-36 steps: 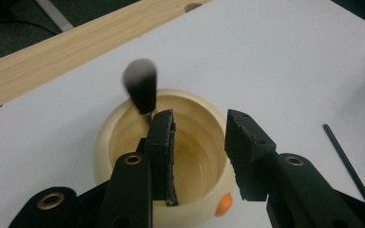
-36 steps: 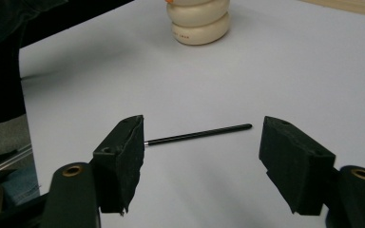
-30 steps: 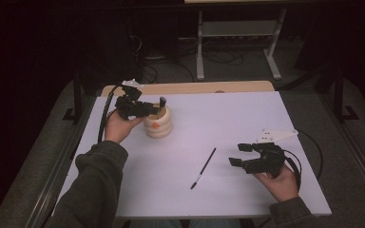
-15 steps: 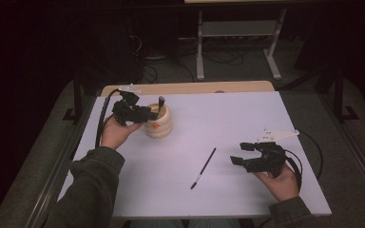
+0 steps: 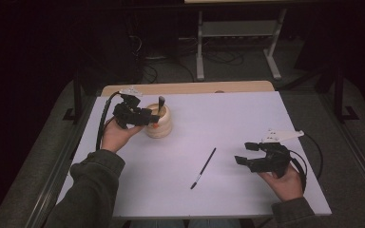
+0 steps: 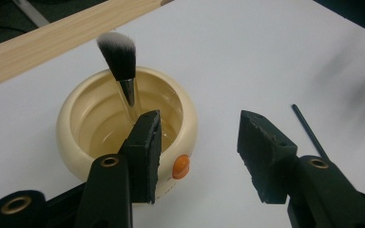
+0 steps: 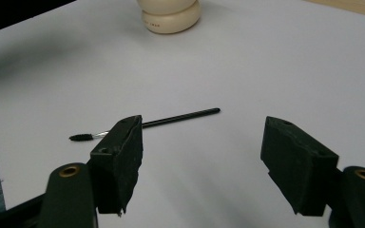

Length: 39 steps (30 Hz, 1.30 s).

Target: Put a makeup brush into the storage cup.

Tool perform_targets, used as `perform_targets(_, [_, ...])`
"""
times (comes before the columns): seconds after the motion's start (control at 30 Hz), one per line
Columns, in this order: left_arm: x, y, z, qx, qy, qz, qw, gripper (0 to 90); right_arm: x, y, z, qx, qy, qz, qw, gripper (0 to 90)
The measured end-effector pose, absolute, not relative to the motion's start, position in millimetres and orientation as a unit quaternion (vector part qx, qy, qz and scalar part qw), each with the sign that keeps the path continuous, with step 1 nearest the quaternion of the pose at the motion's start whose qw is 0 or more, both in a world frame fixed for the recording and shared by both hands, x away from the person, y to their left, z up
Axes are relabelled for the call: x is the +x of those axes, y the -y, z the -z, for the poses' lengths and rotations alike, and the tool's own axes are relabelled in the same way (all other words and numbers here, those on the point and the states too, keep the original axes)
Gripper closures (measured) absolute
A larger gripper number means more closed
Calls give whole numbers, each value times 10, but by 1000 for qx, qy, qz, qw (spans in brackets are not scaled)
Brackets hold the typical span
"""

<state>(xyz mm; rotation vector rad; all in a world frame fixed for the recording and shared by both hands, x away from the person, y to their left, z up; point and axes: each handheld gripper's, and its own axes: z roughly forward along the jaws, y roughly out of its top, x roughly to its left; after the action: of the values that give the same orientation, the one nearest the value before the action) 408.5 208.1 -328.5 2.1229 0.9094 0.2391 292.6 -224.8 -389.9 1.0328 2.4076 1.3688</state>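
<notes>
The brush stands bristles-up in the cream pot; the left gripper view shows its tuft and ferrule, a mere dark stub from above. The left gripper, jaws just opened, nothing between them, sits beside the pot. The right gripper hangs open near a thin brush on the white table.

You have one cream pot on the table, with one fluffy makeup brush standing in it. One thin black brush lies on the white sheet. Two claws are in your hands: left claw, right claw.
</notes>
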Motion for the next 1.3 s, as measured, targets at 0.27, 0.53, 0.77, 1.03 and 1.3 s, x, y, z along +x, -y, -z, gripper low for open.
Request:
perform_targets(0.27, [4032, -2098, 3260, 834, -361, -93, 406, 488, 2901, 2270, 3895, 348, -811, -461, 95, 292])
perform_targets(0.53, [4015, -2110, 3265, 832, -362, -93, 410, 483, 2907, 2279, 3907, 353, -810, -459, 94, 283])
perform_targets(0.77, [3991, -2105, 3256, 838, -356, -96, 402, 473, 2900, 2282, 3913, 354, -810, -458, 93, 278])
perform_targets(1.03, [3913, -2041, 3249, 841, -347, -98, 404, 459, 2892, 2273, 3914, 353, -811, -456, 94, 272])
perform_targets(1.3, [3828, -2006, 3248, 839, -341, -94, 414, 454, 2886, 2253, 3906, 354, -812, -455, 95, 272])
